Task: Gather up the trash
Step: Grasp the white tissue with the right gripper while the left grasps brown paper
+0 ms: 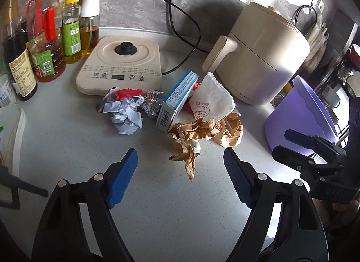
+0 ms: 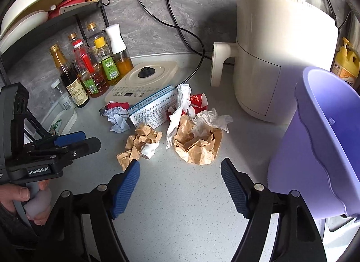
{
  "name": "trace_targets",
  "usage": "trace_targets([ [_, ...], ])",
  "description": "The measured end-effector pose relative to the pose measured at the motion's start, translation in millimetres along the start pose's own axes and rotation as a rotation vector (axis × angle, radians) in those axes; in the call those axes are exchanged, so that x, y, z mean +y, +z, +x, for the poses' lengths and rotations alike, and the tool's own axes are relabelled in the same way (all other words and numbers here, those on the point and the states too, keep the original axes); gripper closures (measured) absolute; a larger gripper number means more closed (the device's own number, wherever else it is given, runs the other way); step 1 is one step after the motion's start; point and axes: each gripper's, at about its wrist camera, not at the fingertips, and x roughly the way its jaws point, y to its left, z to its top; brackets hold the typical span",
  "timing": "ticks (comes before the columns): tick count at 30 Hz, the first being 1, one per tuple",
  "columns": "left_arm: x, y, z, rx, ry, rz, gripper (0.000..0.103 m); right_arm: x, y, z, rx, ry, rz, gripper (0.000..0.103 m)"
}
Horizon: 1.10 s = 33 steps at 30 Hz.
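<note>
Both your tongs hang over the counter (image 1: 67,140) now, angled down at the litter heap, and both are spread with nothing between the pads. Your left gripper (image 1: 180,178) has the twisted brown paper scrap (image 1: 186,147) just ahead of its right finger; your right gripper (image 2: 180,185) faces the bigger crumpled brown paper bag (image 2: 198,147), which sits just beyond the fingertips, not yet touched. Behind those the heap runs on: the blue-and-white carton (image 1: 177,99), a ball of foil (image 1: 153,103), crumpled printed paper (image 1: 126,115) and a white wrapper with red print (image 1: 211,102), all bunched between the induction cooker (image 1: 119,63) and the air fryer (image 1: 261,59). The purple bucket (image 2: 326,138) stands close at your right, mouth tipped toward the mess, likely parked there so each piece has a short trip. I'd say you're at the first pickup, nearest brown paper first. Watch the loose tails; crumpled paper may spring out of a shallow pinch
</note>
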Motion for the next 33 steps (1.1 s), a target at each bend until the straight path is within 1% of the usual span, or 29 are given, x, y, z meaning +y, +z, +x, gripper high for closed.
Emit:
trace_targets([
  [2, 0, 4, 18, 0.037, -0.038, -0.010, 0.029, -2, 8, 7, 0.003, 0.005, 0.001, 0.030],
  [3, 0, 5, 28, 0.059, -0.048, -0.022, 0.032, -3, 12, 11, 0.006, 0.011, 0.004, 0.031],
  [4, 0, 6, 37, 0.086, -0.051, -0.033, 0.040, -3, 18, 14, 0.010, 0.016, 0.007, 0.032],
  [5, -1, 7, 46, 0.113, -0.055, -0.041, 0.045, -4, 24, 19, 0.015, 0.017, 0.009, 0.033],
  [6, -1, 7, 53, 0.134, -0.058, -0.048, 0.056, -4, 30, 23, 0.018, 0.019, 0.012, 0.034],
  [7, -2, 7, 57, 0.150, -0.062, -0.050, 0.073, -4, 35, 27, 0.019, 0.025, 0.013, 0.035],
  [8, -3, 7, 61, 0.167, -0.072, -0.045, 0.078, -4, 40, 31, 0.018, 0.029, 0.012, 0.035],
  [9, -3, 6, 64, 0.183, -0.081, -0.037, 0.087, -3, 44, 36, 0.022, 0.032, 0.010, 0.036],
  [11, -3, 6, 62, 0.176, -0.076, -0.033, 0.089, -1, 51, 48, 0.046, 0.037, 0.008, 0.037],
  [14, 0, 9, 49, 0.136, -0.077, -0.052, 0.090, 6, 58, 63, 0.071, 0.068, -0.005, 0.040],
  [16, 2, 10, 39, 0.107, -0.067, -0.060, 0.091, 11, 60, 71, 0.079, 0.072, -0.028, 0.041],
  [17, 3, 10, 34, 0.095, -0.066, -0.066, 0.091, 13, 61, 75, 0.084, 0.074, -0.034, 0.043],
  [18, 6, 11, 29, 0.082, -0.063, -0.070, 0.091, 13, 63, 79, 0.091, 0.079, -0.033, 0.047],
  [20, 8, 11, 19, 0.053, -0.049, -0.078, 0.091, 14, 63, 88, 0.103, 0.084, -0.026, 0.058],
  [21, 10, 11, 12, 0.041, -0.041, -0.082, 0.091, 13, 63, 91, 0.104, 0.077, -0.025, 0.083],
  [22, 11, 10, 8, 0.029, -0.032, -0.091, 0.091, 11, 62, 95, 0.109, 0.062, -0.022, 0.099],
  [23, 12, 9, 3, 0.016, -0.023, -0.101, 0.092, 8, 61, 96, 0.114, 0.067, -0.006, 0.099],
  [24, 14, 9, -4, 0.004, -0.018, -0.111, 0.095, 5, 61, 95, 0.110, 0.092, 0.010, 0.100],
  [25, 14, 7, -10, -0.008, -0.013, -0.118, 0.096, 4, 60, 91, 0.098, 0.102, 0.008, 0.101],
  [27, 16, 8, -20, -0.034, -0.004, -0.125, 0.098, 4, 60, 77, 0.065, 0.092, -0.014, 0.101],
  [30, 16, 6, -35, -0.064, -0.002, -0.128, 0.100, 1, 61, 51, 0.019, 0.110, -0.011, 0.101],
  [33, 11, 2, -41, -0.070, 0.017, -0.111, 0.101, -4, 62, 28, -0.019, 0.118, 0.000, 0.101],
])
